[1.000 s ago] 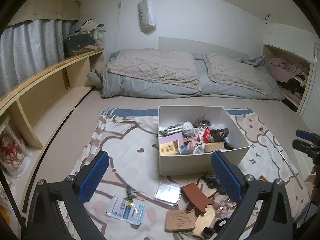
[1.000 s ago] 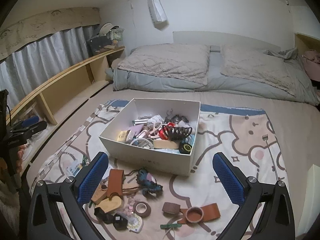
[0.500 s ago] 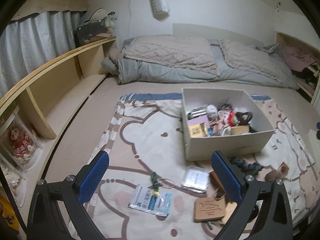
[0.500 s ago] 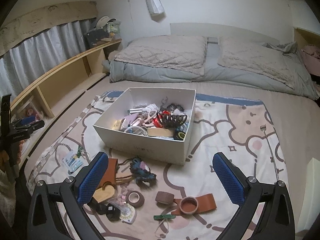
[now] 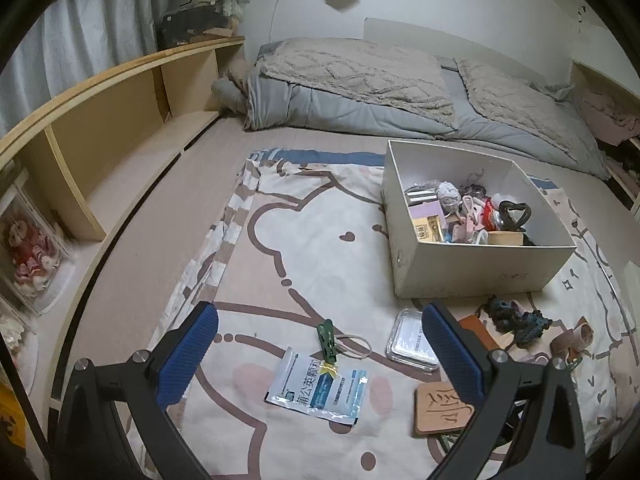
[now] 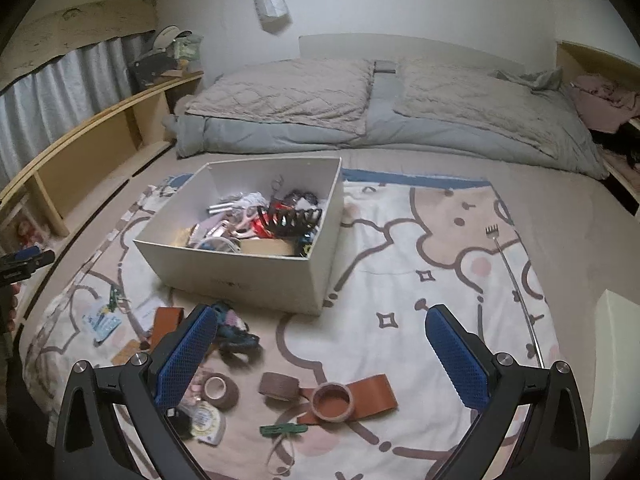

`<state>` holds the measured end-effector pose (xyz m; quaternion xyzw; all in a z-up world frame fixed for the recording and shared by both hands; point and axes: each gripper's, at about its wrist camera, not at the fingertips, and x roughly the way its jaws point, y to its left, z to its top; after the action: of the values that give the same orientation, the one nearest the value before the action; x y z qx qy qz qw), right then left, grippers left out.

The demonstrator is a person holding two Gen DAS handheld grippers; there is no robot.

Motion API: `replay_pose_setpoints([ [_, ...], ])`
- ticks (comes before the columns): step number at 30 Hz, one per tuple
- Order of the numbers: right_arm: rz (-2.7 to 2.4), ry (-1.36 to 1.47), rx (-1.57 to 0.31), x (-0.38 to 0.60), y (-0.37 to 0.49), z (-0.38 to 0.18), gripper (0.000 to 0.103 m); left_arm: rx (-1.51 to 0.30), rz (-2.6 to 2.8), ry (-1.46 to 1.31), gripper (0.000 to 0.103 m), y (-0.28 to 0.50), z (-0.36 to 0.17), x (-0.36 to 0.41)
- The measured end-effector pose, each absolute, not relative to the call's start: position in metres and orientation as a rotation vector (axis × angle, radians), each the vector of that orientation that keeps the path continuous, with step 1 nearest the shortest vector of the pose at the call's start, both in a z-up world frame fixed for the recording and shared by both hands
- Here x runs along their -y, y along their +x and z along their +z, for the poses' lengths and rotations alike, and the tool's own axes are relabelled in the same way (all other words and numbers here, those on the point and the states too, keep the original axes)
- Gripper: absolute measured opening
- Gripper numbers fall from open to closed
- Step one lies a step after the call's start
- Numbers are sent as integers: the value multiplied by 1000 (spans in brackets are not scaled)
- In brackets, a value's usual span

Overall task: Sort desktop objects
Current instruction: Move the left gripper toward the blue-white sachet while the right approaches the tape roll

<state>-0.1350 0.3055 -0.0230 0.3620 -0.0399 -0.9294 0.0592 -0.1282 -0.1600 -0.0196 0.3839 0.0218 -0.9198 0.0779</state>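
A white box (image 5: 476, 272) (image 6: 248, 272) holding several small items stands on a cartoon-print blanket (image 5: 332, 248). My left gripper (image 5: 320, 356) hangs open above a blue-and-white sachet (image 5: 318, 390), a green clip (image 5: 327, 340) with a rubber band, and a clear plastic case (image 5: 410, 340). A wooden tile (image 5: 440, 410) lies by its right finger. My right gripper (image 6: 320, 354) is open over tape rolls (image 6: 332, 402), a brown leather strip (image 6: 370, 396) and a green clip (image 6: 280, 429). A dark knitted piece (image 6: 234, 330) lies near its left finger.
A folded grey quilt and pillows (image 6: 380, 112) fill the far end of the bed. A wooden shelf (image 5: 100, 120) runs along the left side. A metal back scratcher (image 6: 514, 280) lies on the blanket at the right, and a white block (image 6: 614, 368) sits at the right edge.
The left gripper has swung left and lower, so the sachet and green clip now lie between its fingers. The right gripper has moved in closer over the tape rolls. Both stay open.
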Motion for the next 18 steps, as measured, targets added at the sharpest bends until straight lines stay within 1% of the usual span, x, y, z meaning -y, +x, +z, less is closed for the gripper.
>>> replay_pose_setpoints([
  [7, -2819, 1086, 134, -311, -134, -45, 103, -87, -2713, 1137, 103, -133, -42, 170],
  [12, -2821, 1061, 157, -315, -130, -62, 103, -27, -2708, 1143, 103, -134, -63, 169],
  [15, -2802, 1094, 181, -316, -130, -76, 103, 14, -2713, 1144, 103, -134, -73, 165],
  [18, -2809, 1130, 145, -313, -129, -90, 103, 53, -2718, 1116, 103, -131, -81, 160],
])
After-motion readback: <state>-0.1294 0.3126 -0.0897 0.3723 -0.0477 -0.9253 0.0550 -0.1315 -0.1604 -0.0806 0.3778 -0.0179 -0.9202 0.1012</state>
